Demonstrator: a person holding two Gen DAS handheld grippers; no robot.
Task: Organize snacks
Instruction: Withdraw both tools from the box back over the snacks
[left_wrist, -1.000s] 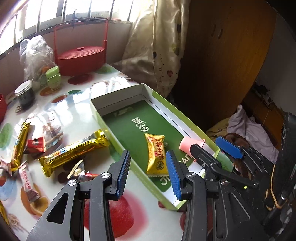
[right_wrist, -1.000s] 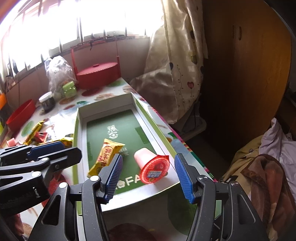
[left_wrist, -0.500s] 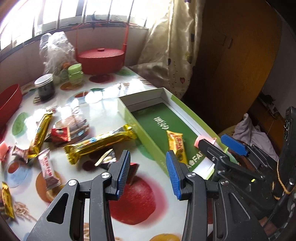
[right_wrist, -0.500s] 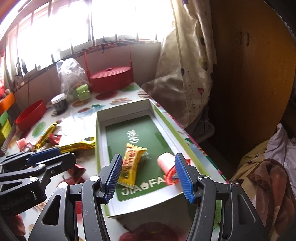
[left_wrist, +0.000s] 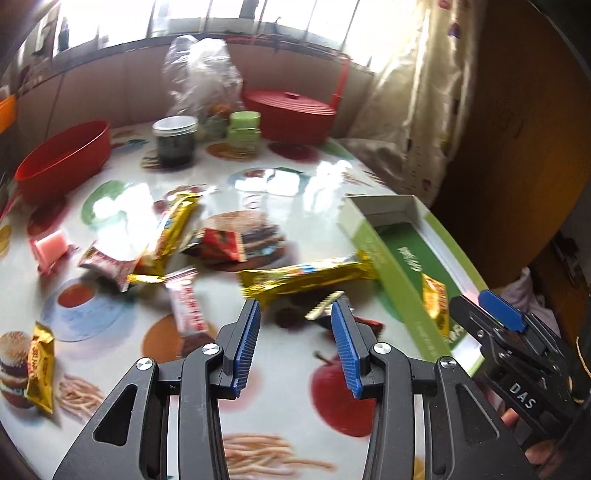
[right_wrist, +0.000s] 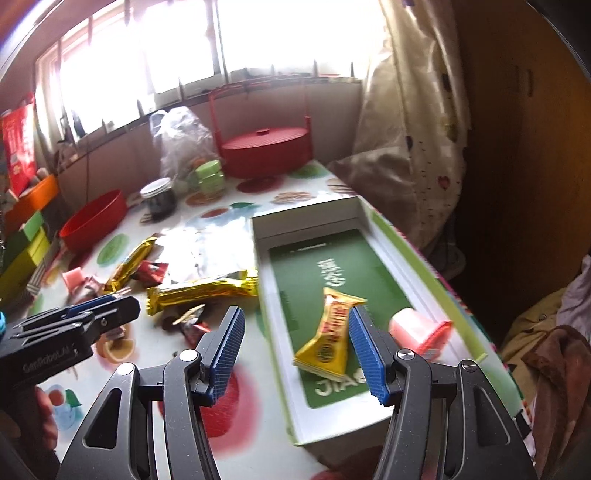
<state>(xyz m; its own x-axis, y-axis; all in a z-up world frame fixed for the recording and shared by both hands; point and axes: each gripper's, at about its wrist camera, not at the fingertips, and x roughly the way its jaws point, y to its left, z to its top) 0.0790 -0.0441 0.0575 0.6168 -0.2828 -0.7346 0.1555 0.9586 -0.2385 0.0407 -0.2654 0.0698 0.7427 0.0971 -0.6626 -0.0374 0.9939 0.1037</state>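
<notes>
Left tool open, ribbed blue pads apart and gripping nothing, held over a glossy table printed with fruit and fast food. Right tool likewise spread wide and empty, straddling the near left wall of a shallow rectangular cardboard box, white-walled, lime-edged, green-floored.

Inside the box: a crinkly yellow pillow-pack snack, long axis from 7 to 1 o'clock, and at 3 o'clock of it a small pink jelly cup tipped on its side, red lid toward 4 o'clock, close to the right wall. Far half of the box floor bare.

On the table at 9 o'clock of the box: a long gold foil bar, lying roughly 8 to 2 o'clock, its right end just beside the box's outer wall. Below it, a dark wrapper with a serrated pale edge, between the left tool's pads in view. Further toward 9 and 10 o'clock, a loose scatter: a white-and-red stick pack, a second gold bar, a red sachet, a pink cup, a yellow pack near the table's rim.

At 12 o'clock: red bowl, dark glass jar, lidded red container, clear plastic bag.
</notes>
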